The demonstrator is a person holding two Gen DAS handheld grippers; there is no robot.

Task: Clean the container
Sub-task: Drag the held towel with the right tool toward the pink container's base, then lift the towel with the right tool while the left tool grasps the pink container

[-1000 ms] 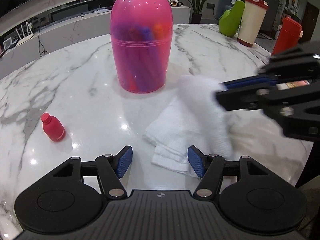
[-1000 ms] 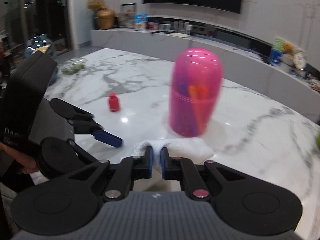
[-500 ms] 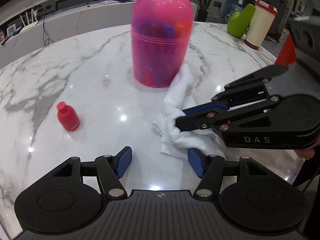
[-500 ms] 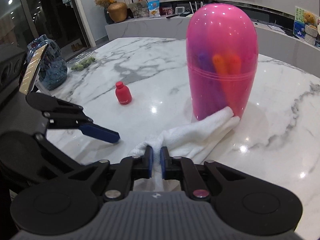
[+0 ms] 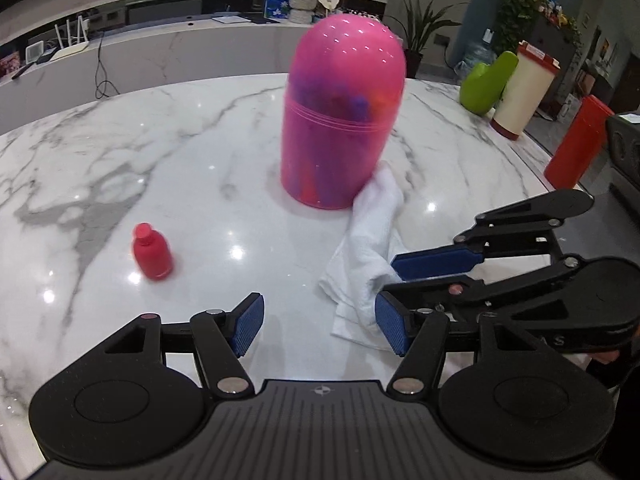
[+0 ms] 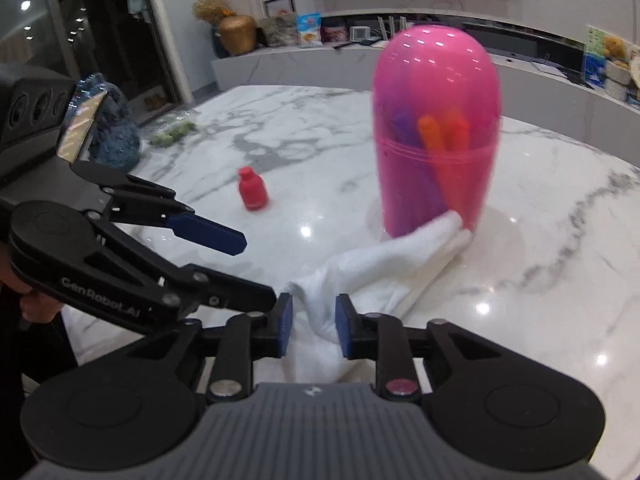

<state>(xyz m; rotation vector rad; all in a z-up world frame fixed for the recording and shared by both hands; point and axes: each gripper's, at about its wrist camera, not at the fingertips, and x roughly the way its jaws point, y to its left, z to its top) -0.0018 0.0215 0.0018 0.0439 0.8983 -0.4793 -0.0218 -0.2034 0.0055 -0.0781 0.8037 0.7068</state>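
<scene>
While the pink container [image 5: 342,120] stands upright near the middle of the marble tabletop [image 5: 120,152], wide bare stone lies all round it, and the curved tabletop edge runs well behind it in both views. Coloured pens show through its lower wall. A white cloth [image 6: 384,268] trails from the container's base, its far end touching the wall, back to the right tool [image 6: 311,330]. That tool's jaws have just been opening; the cloth lies between the blue pads, which now stand a little off it, so it is not gripped. The left tool [image 5: 320,328] hovers over the near tabletop about half open and holds nothing; its right pad sits just beside the cloth's near corner.

A small red bottle [image 5: 152,252] stands alone to the left, well apart from the container and clear of both tools. At the far right edge stand a green object [image 5: 486,84], a cream canister [image 5: 524,88] with a red lid and a red box [image 5: 576,140], all away from the work. "GenRobot.AI" is printed on the left tool's side, seen from the right wrist.
</scene>
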